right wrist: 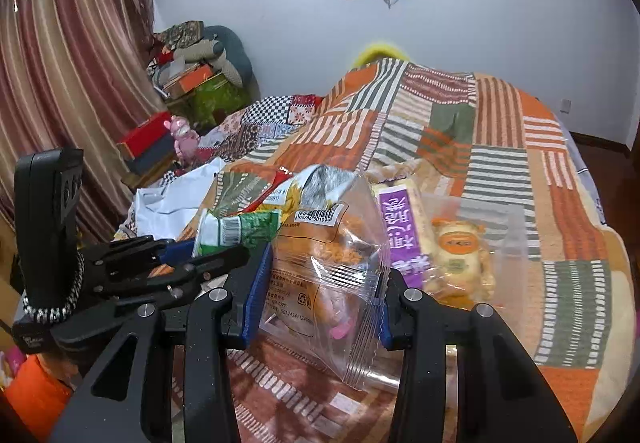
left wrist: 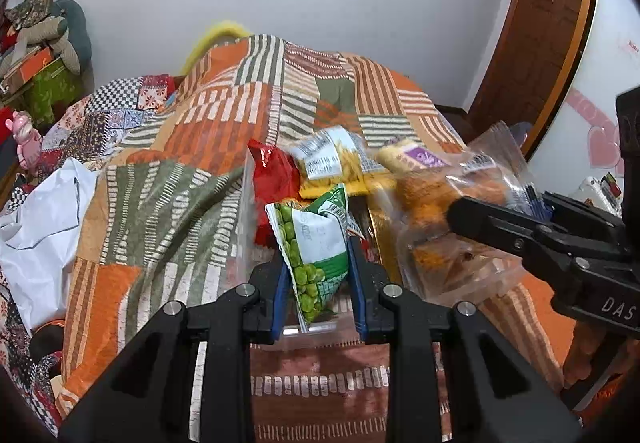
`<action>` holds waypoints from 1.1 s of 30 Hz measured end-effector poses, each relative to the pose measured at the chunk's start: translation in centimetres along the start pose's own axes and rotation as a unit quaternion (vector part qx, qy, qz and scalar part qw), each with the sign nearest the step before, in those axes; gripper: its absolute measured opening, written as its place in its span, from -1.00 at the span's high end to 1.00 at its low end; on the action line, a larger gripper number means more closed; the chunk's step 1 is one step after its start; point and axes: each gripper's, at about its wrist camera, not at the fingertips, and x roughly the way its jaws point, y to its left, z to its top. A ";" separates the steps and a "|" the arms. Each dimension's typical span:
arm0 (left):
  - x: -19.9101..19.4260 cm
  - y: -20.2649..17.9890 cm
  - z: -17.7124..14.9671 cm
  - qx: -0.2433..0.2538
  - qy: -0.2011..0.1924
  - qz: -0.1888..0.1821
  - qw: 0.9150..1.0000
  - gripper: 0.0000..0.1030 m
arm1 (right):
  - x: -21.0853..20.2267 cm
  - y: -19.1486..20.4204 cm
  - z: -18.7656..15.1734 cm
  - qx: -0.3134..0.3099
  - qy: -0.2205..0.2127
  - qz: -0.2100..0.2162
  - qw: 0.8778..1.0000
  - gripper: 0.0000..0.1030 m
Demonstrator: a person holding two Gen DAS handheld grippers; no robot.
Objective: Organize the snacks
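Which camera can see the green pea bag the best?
The left wrist view: the green pea bag sits front and centre, clamped in the left gripper. The right wrist view shows only its crumpled top.

White letters "DAS" on black plastic body of right gripper (left wrist: 464,213); barcode sticker digits "6970786 501999" on clear plastic snack bag (right wrist: 320,275), recycling mark lower down; large white Chinese characters on purple-labelled pale snack pack (right wrist: 402,227), unreadable
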 end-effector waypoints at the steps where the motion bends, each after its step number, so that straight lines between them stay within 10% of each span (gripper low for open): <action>1: 0.1 -0.1 -0.2 0.002 0.002 0.000 1.000 0.48 | 0.2 0.0 0.0 0.002 0.002 0.001 1.000 0.22; 15: -0.6 -0.3 -0.9 -0.002 0.009 0.010 1.000 0.16 | -1.1 -0.5 -0.5 0.019 0.013 -0.001 1.000 -0.04; 33: -9.5 -2.7 0.4 0.007 -0.076 0.003 0.997 0.03 | -8.7 -0.2 -0.2 0.009 -0.063 -0.037 0.997 -0.23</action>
